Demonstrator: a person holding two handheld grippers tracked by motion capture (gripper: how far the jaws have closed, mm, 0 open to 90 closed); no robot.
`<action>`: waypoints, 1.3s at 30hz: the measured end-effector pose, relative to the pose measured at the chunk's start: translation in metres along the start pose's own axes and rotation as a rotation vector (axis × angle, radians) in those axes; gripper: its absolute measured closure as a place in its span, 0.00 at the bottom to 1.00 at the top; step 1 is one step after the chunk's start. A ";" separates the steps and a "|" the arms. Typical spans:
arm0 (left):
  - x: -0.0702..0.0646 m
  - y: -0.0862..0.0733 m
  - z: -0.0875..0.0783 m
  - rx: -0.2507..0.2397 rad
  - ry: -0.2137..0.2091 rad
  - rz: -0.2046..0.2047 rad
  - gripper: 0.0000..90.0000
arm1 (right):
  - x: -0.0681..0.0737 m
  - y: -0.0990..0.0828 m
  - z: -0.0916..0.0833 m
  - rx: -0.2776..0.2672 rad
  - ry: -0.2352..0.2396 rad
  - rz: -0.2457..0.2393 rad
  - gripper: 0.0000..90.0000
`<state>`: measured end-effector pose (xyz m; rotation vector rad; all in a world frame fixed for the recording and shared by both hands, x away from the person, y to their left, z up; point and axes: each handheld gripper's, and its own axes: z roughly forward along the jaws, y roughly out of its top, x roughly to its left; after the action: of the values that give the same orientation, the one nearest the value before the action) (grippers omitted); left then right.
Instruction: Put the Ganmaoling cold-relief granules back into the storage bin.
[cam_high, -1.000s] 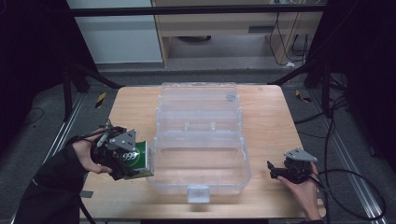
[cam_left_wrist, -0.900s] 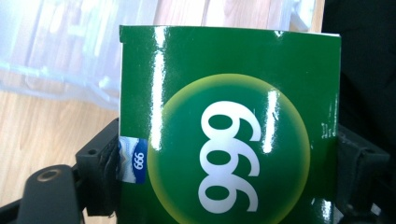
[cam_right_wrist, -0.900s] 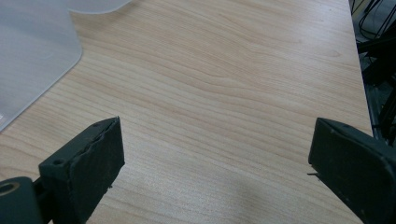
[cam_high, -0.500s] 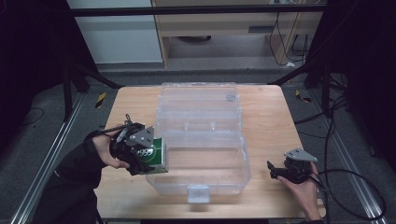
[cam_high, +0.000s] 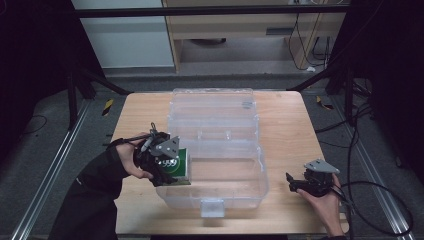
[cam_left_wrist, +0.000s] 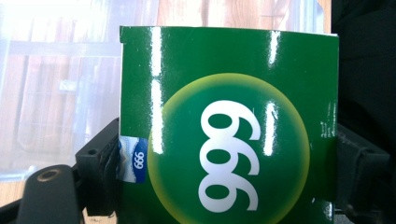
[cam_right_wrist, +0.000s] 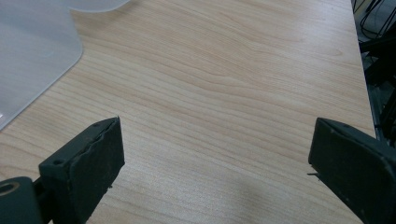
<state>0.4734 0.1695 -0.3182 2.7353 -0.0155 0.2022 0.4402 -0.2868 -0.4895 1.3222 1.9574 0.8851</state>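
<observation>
Gripping the green box (cam_high: 178, 165) with our left tongs (cam_high: 162, 162), we hold it at the clear bin's (cam_high: 235, 192) left wall; our right tongs (cam_high: 305, 182) rest apart on the desk (cam_high: 285, 130).

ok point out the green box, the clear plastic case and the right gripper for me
green box (cam_left_wrist: 229, 140): left gripper view, on the yellow-ringed circle of its front face.
clear plastic case (cam_high: 212, 206): high view, on the latch at its near wall.
right gripper (cam_high: 291, 183): high view, midway between its fingertips, beside the case.
</observation>
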 end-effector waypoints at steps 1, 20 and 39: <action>0.000 0.001 0.002 0.004 -0.001 0.003 0.16 | 0.000 0.000 0.000 0.000 0.000 0.000 0.04; 0.000 0.000 0.028 0.038 -0.025 0.010 0.16 | 0.000 -0.001 0.001 0.004 0.003 -0.007 0.04; -0.003 -0.012 0.054 0.065 -0.052 -0.004 0.16 | 0.001 -0.001 0.002 0.007 0.005 -0.008 0.04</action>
<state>0.4783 0.1597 -0.3722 2.8044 -0.0176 0.1326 0.4407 -0.2859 -0.4917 1.3160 1.9704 0.8793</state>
